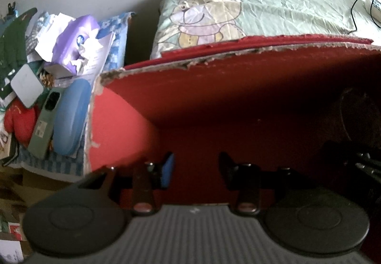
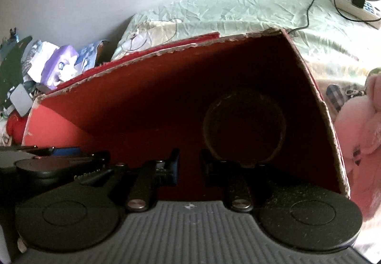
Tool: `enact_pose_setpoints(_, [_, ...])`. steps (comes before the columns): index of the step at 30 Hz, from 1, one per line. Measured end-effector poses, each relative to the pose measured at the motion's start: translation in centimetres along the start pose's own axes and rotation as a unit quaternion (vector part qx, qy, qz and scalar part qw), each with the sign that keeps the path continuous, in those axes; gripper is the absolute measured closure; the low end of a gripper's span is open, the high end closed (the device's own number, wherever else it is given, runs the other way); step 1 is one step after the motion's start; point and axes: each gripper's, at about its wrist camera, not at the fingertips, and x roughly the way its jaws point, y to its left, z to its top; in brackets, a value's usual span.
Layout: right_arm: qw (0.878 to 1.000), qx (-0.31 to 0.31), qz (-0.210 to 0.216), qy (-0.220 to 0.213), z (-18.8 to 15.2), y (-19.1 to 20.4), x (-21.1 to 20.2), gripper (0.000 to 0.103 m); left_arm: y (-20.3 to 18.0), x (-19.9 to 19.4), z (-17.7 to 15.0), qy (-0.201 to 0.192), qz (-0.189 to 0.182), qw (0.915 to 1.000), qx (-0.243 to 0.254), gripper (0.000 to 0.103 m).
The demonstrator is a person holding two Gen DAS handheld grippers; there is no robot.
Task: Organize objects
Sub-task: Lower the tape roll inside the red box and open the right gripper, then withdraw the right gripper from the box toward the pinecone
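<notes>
A red cardboard box (image 1: pixel 226 87) with torn edges fills both views; it also shows in the right wrist view (image 2: pixel 133 106). Both grippers reach into it. My left gripper (image 1: pixel 196 168) is open and empty, its fingers apart over the red floor. My right gripper (image 2: pixel 189 164) is open by a narrower gap and holds nothing. A dark round container (image 2: pixel 245 125) lies inside the box at the right, just ahead of my right gripper; its edge shows in the left wrist view (image 1: pixel 357 116). The left gripper's body (image 2: pixel 59 164) shows at the left of the right wrist view.
A pile of clutter lies left of the box: a blue oval case (image 1: pixel 69 118), a green phone (image 1: pixel 45 121), a white square device (image 1: pixel 26 85), a purple printed bag (image 1: pixel 76 40), a red item (image 1: pixel 20 121). Behind is a bed with a green teddy-print sheet (image 1: pixel 262 9), a power strip (image 2: pixel 354 2) and a pink plush toy (image 2: pixel 359 121).
</notes>
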Motion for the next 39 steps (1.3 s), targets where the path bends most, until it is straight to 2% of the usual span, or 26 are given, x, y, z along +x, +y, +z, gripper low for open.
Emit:
enact_pose_setpoints(15, [1.0, -0.006, -0.003, -0.003, 0.1, 0.2, 0.1, 0.087, -0.5, 0.0, 0.0, -0.003, 0.024, 0.9996, 0.012, 0.053])
enact_pose_setpoints(27, [1.0, -0.015, -0.006, -0.006, 0.2, 0.4, 0.2, 0.088, -0.5, -0.4, -0.2, -0.02, 0.024, 0.9994, 0.014, 0.053])
enact_pose_setpoints(39, [1.0, -0.017, -0.007, -0.009, 0.0, 0.3, 0.1, 0.089, -1.0, -0.7, -0.5, -0.034, 0.024, 0.9982, 0.043, 0.045])
